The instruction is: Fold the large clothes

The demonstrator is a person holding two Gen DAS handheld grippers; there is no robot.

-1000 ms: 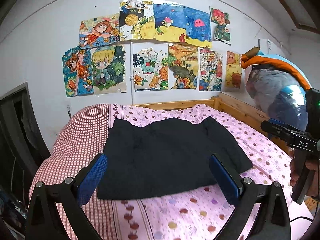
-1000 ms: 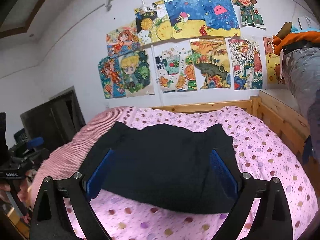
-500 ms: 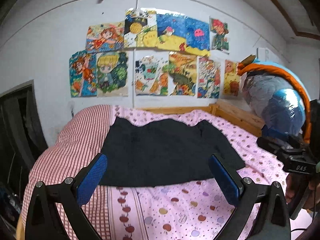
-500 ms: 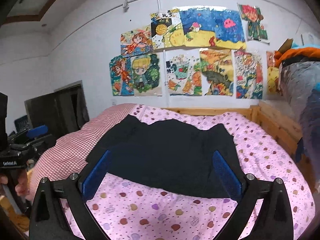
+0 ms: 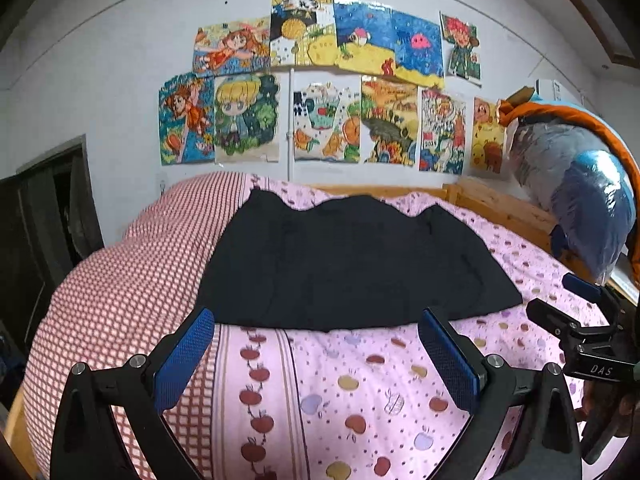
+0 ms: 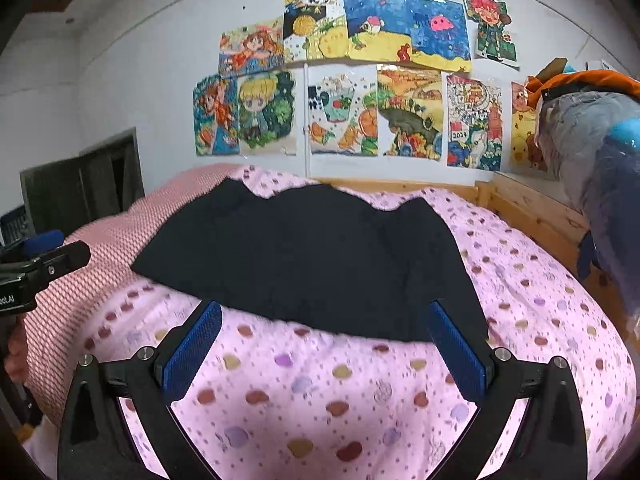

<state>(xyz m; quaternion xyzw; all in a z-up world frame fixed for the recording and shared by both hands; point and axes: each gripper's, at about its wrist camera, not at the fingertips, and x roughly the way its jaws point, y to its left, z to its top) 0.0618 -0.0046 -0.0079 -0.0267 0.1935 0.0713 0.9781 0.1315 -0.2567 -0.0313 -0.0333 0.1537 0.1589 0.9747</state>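
Note:
A large black garment (image 5: 352,264) lies spread flat on a pink apple-print quilt (image 5: 360,380); it also shows in the right wrist view (image 6: 316,264). My left gripper (image 5: 316,344) is open and empty, held above the quilt just short of the garment's near hem. My right gripper (image 6: 326,340) is open and empty, also just short of the near hem. The right gripper appears at the right edge of the left wrist view (image 5: 584,340). The left gripper appears at the left edge of the right wrist view (image 6: 36,264).
A red checked cover (image 5: 132,280) lies on the bed's left part. A wooden bed rail (image 5: 500,204) runs along the back and right. A bagged bundle of bedding (image 5: 580,192) stands at the right. Drawings (image 5: 328,80) hang on the wall. A dark doorway (image 5: 44,220) is left.
Both grippers have pulled back from the garment and now sit short of its near hem. Both stayed open. The garment has not moved.

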